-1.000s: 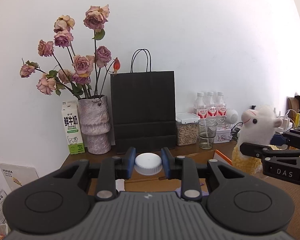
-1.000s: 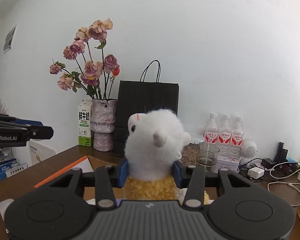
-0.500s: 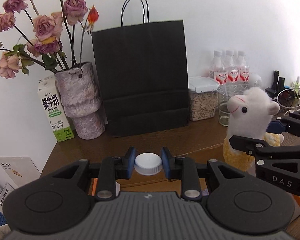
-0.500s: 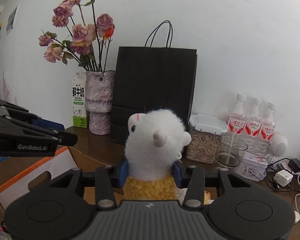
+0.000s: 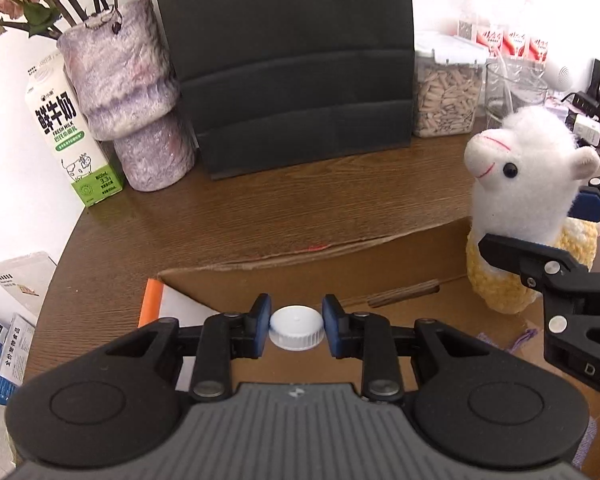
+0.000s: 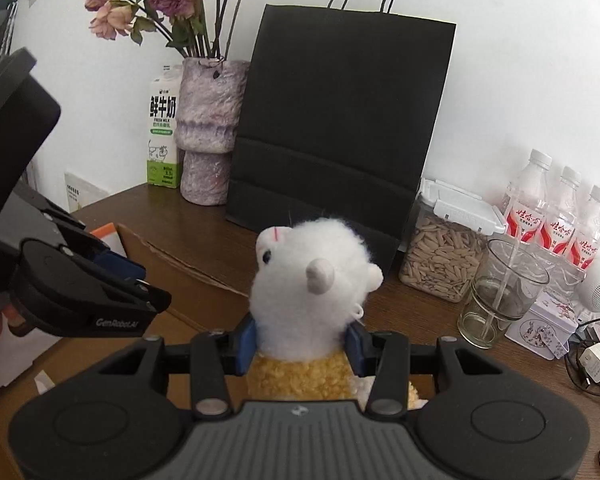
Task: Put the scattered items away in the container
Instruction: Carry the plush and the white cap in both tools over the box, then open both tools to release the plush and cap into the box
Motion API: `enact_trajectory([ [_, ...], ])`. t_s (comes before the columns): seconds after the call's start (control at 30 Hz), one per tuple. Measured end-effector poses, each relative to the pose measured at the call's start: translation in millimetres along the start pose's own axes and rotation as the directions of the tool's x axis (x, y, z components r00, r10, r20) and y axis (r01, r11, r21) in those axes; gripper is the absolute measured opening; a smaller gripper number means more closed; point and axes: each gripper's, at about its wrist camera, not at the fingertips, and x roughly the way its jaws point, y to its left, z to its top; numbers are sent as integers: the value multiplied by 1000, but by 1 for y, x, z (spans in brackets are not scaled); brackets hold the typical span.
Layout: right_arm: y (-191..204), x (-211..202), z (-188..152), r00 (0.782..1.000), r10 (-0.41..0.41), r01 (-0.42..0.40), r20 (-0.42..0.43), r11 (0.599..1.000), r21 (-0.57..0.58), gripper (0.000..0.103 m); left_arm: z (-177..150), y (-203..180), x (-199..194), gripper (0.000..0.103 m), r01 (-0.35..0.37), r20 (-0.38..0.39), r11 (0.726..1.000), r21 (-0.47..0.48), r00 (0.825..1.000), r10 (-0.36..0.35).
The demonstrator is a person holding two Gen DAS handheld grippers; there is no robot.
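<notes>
Cardboard box (image 5: 400, 248) looms nearer than before; left jaws grip white cap (image 5: 296, 327), right jaws plush alpaca (image 6: 312, 280).

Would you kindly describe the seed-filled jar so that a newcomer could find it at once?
Start at the tall black paper bag standing against the white wall. Immediately to its right on the brown wooden table sits a clear square jar of pale seeds with a white clip-on lid. Unlike the empty drinking glass and red-labelled water bottles beside it, it is filled with seeds.
</notes>
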Motion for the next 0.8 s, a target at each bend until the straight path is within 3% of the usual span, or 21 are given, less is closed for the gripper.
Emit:
enact_trajectory([
  [0.4,6,7,-5,997,-7,3,-79,999,-51,49,-1,6,3,30,2,-29,1000,-4,1000,-2],
  [0.47,10,3,-6,997,-17,12,-72,997,-71,53,-1,6,0,34,0,-27,1000,-1,1000,0],
  [0.53,11,-2,-5,998,-19,14,-67,997,-78,63,-2,6,-3,47,4,-27,1000,-2,1000,-4],
  [0.8,11,-21,-10,996,-25,17,-89,996,-86,69,-5,7,-25,64,-5,-3,1000,-12,1000,5],
])
